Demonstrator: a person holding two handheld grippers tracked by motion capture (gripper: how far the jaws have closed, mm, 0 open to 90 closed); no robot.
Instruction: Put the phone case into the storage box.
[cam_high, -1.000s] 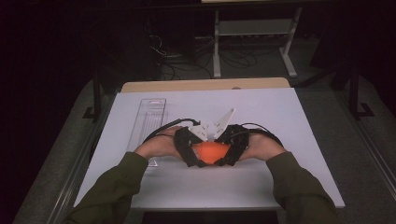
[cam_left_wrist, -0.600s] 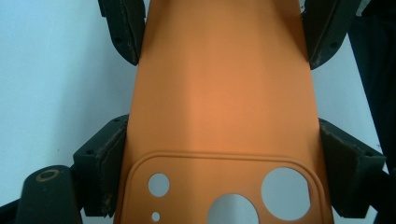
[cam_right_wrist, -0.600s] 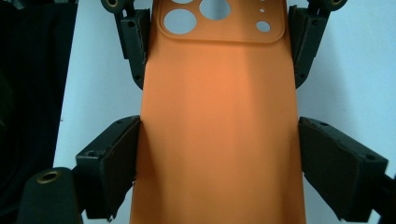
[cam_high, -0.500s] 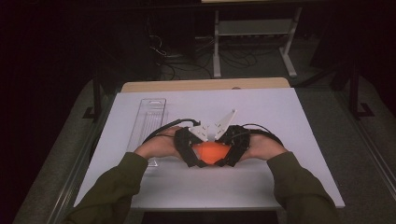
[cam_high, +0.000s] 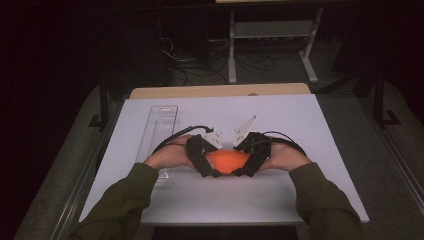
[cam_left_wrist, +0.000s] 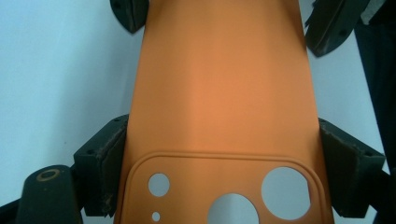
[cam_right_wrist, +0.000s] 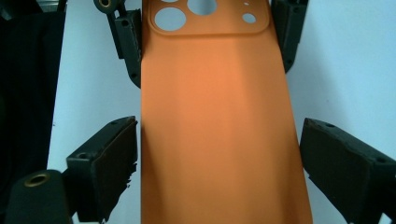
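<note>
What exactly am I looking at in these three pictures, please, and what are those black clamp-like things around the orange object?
No robot arm here: a person at a table holds a hand-operated two-jaw gripper in each hand. The high view looks down from above the person's side, so the sleeved forearms enter from the bottom. There the left gripper and the right gripper meet at an orange phone case over the white table top. A clear plastic tray lies farther left.

The other two pictures come from cameras riding on the grippers, each looking along its own black jaws. In the left gripper view the jaws press on both edges of the case's end with the camera cut-outs, so that gripper holds it. In the right gripper view the jaws stand beside the plain end, the left pad near the case and the right pad clearly apart from it; they have just been opening.
</note>
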